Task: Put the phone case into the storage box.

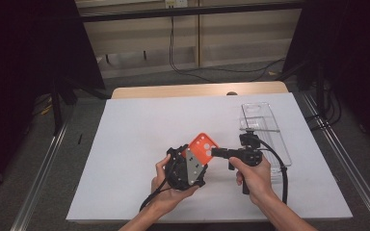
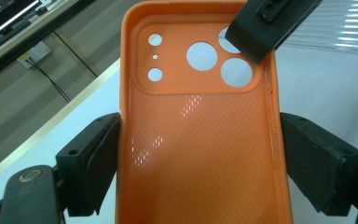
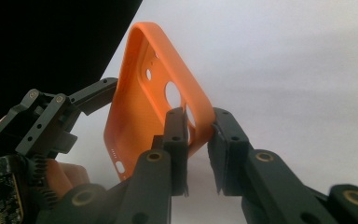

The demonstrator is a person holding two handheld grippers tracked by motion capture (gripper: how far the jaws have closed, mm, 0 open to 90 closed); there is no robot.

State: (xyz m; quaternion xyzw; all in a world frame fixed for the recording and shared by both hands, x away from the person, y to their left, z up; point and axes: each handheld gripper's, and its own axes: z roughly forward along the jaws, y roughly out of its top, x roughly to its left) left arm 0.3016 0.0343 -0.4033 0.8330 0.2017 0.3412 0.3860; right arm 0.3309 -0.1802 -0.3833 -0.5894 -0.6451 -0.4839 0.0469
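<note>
Orange phone case (image 1: 203,147) held above the white sheet (image 1: 135,144) on the bench (image 1: 173,90), near the front middle, between the two hands; case tilted, its camera-hole end up and away from the person

Left claw (image 2: 200,158): jaws stand wide and are clamped on the case across its width; in the left gripper view both pads press the long side edges, inner textured face of the case toward the camera, round camera holes at the top; left hand (image 1: 166,185) cups the gripper body from below, grey three-cornered plate (image 1: 193,166) on top, cable trailing toward the bench's near edge

Right claw (image 3: 199,135): jaws nearly together, pinching the rim of the case at its camera-hole end; in the right gripper view one jaw sits inside the case wall, the other outside, the orange rim between them; pads appear to touch the rim on both sides; in the left gripper view one black jaw of this claw overlaps the upper right corner of the case, partly covering a camera hole; right hand (image 1: 253,175) grips the handle, gripper pointing left in the high view

Clear plastic tray (image 1: 262,120) lies on the sheet on the right side of the bench, behind the right hand, apart from the case; its contents cannot be told
</note>
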